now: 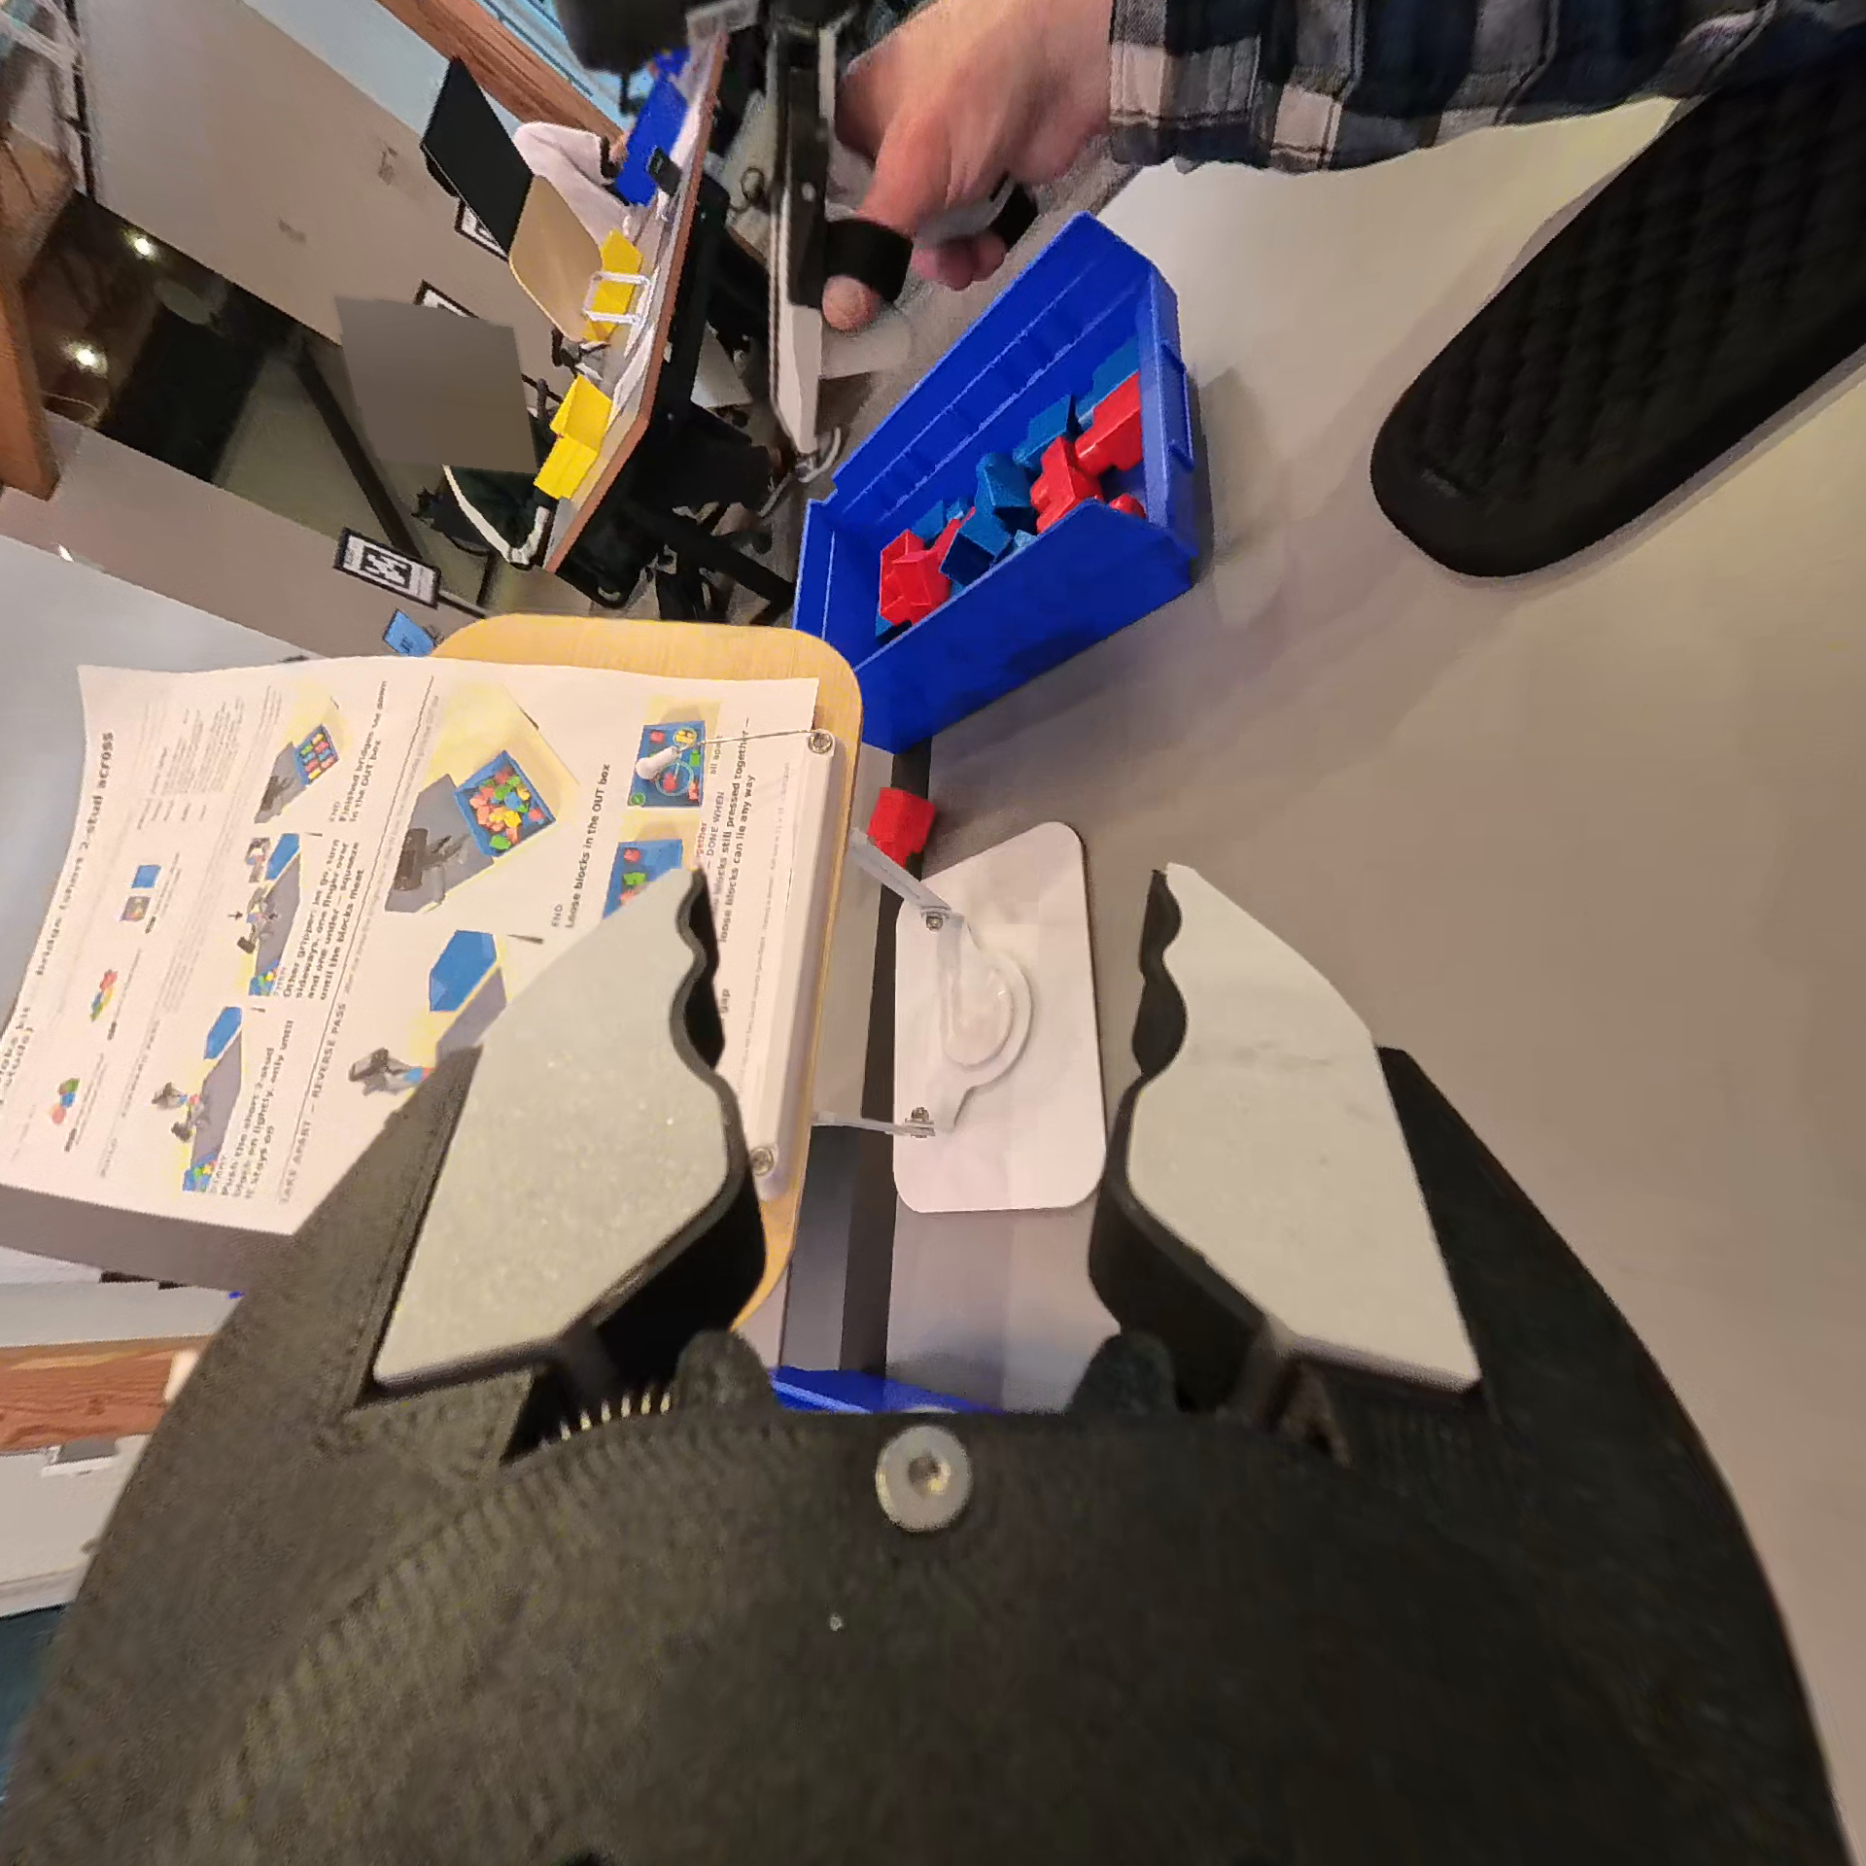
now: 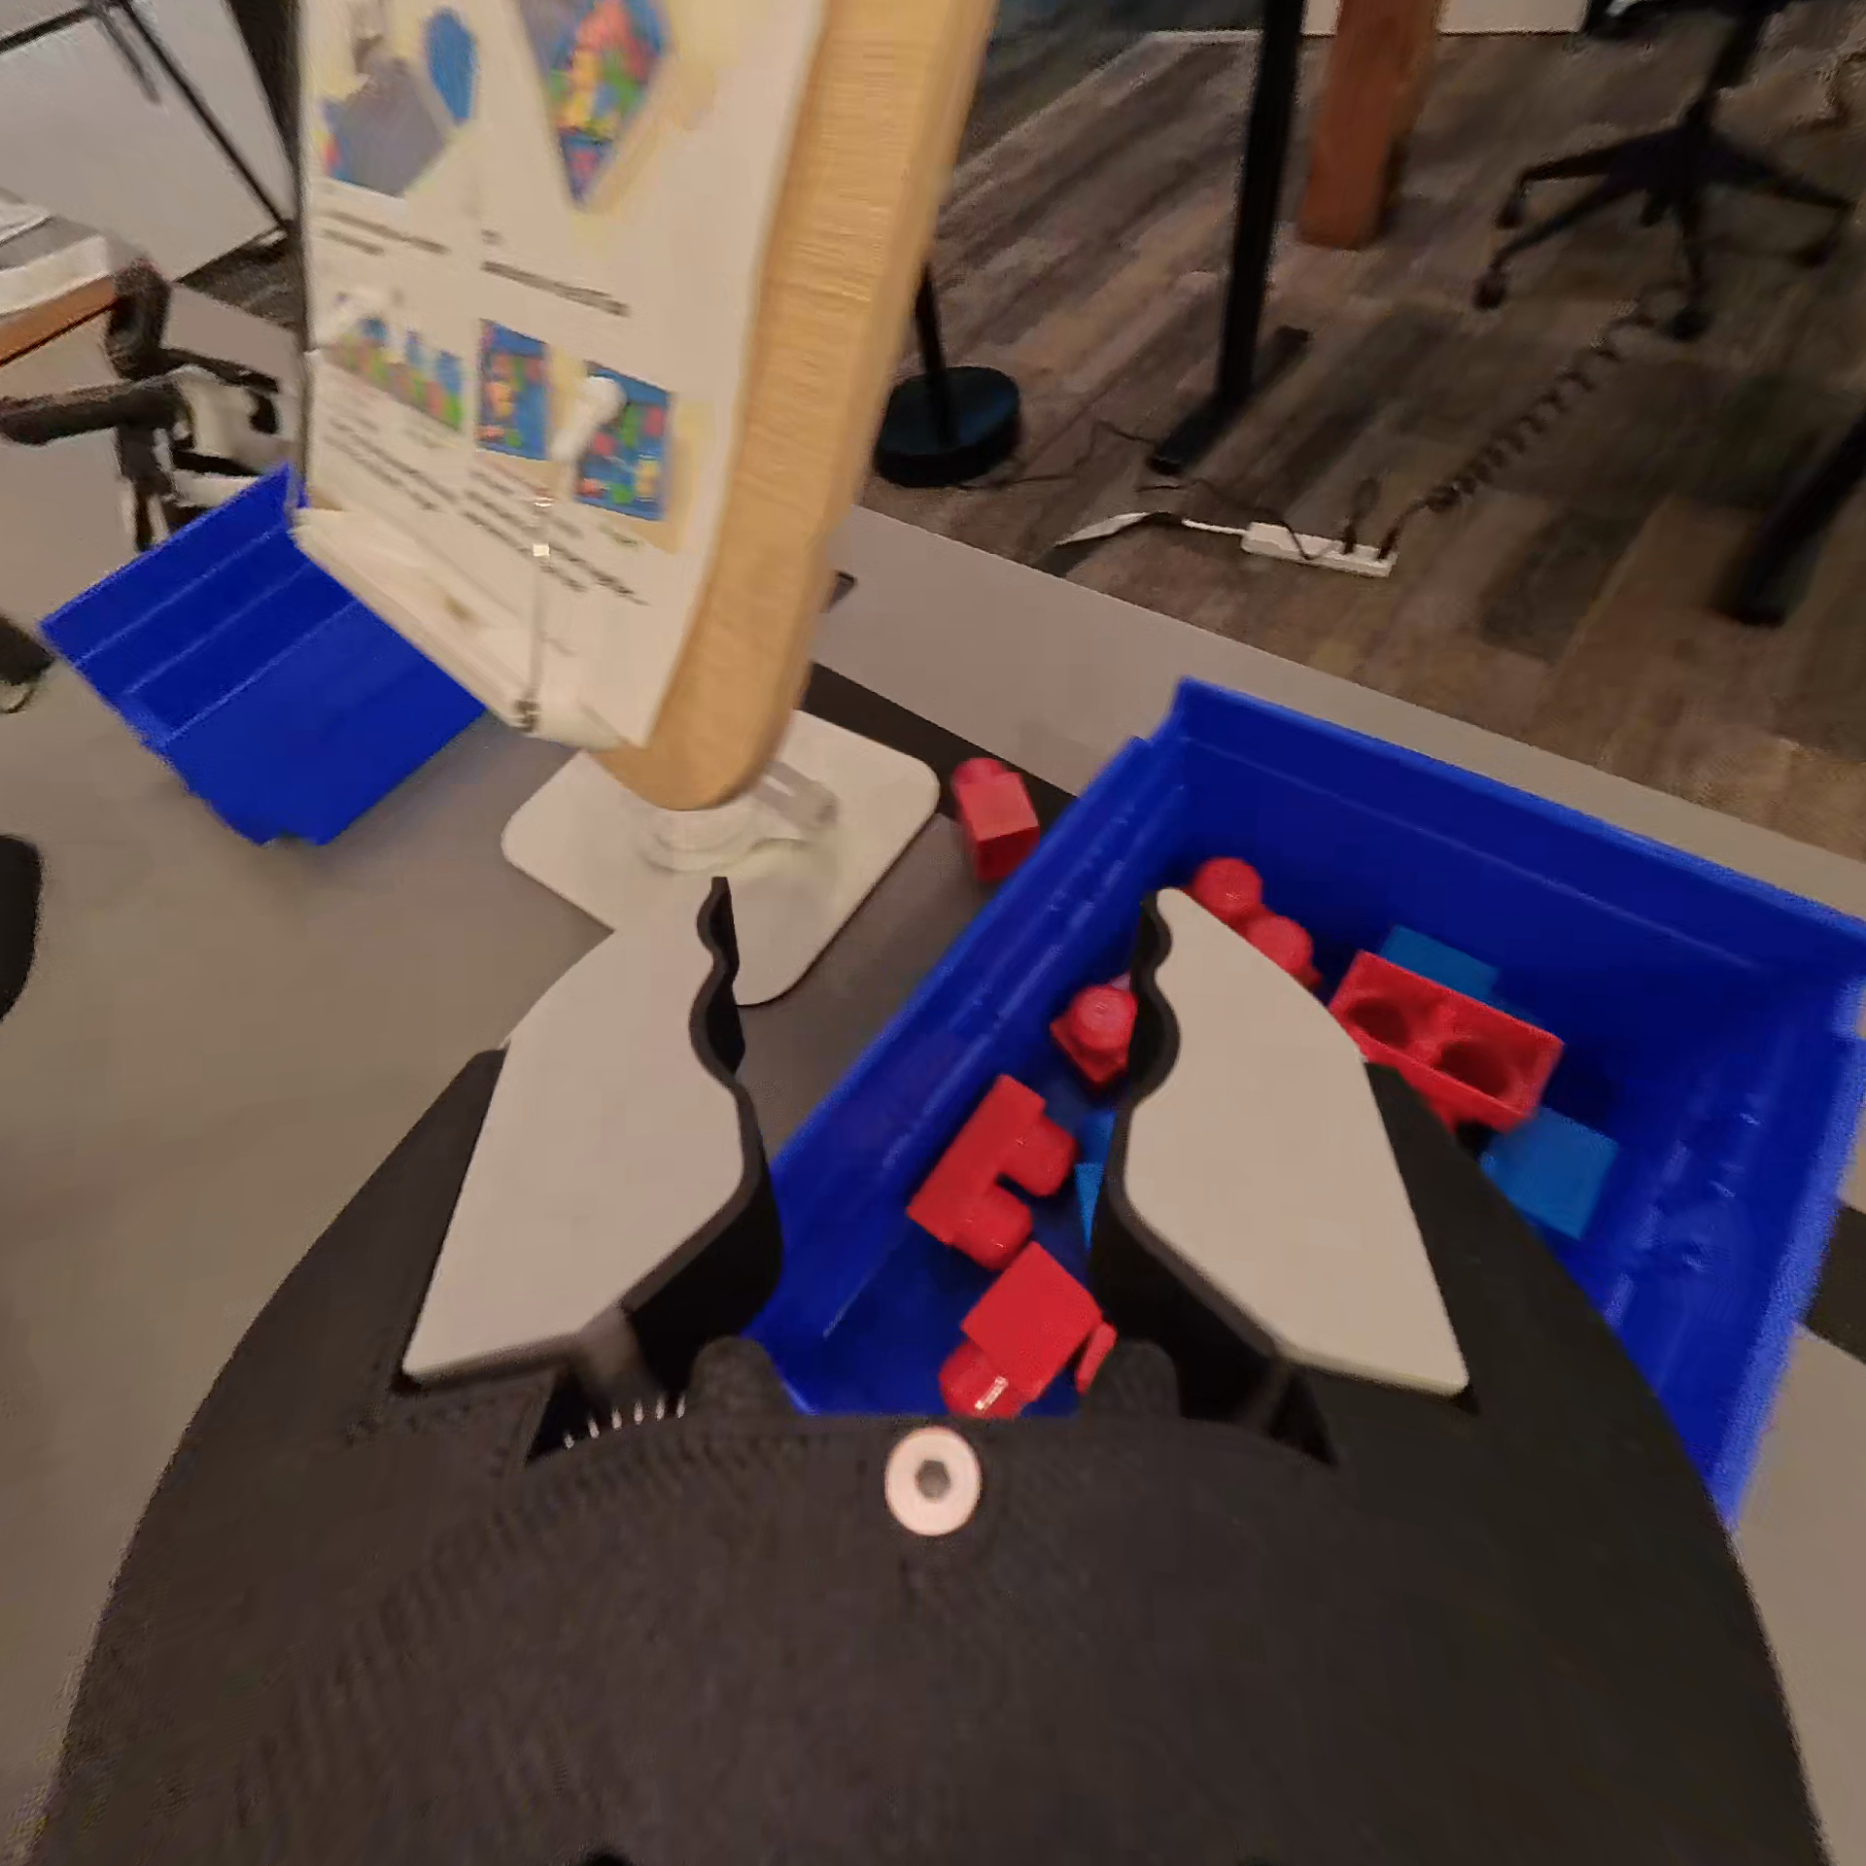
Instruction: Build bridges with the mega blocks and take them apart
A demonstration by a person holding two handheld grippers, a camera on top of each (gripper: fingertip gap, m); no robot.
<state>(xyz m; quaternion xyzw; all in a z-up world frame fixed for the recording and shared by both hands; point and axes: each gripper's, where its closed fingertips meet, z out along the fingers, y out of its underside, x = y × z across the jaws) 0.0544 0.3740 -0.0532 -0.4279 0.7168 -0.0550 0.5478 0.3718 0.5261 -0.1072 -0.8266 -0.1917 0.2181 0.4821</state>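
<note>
Both tongs, left point(image 1: 929, 899) and right point(image 2: 934, 929), gape empty, the right over the blue bin point(image 2: 1515, 808) of loose red and blue blocks point(image 2: 1000, 1171) at right, so no bridge looks assembled; one red block point(image 2: 995, 823) lies outside.

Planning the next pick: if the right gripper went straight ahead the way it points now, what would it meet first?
Probably the near wall of the blue bin, which runs between the open, empty jaws of the right gripper, or the red blocks just inside it. Depth is unclear.
</note>
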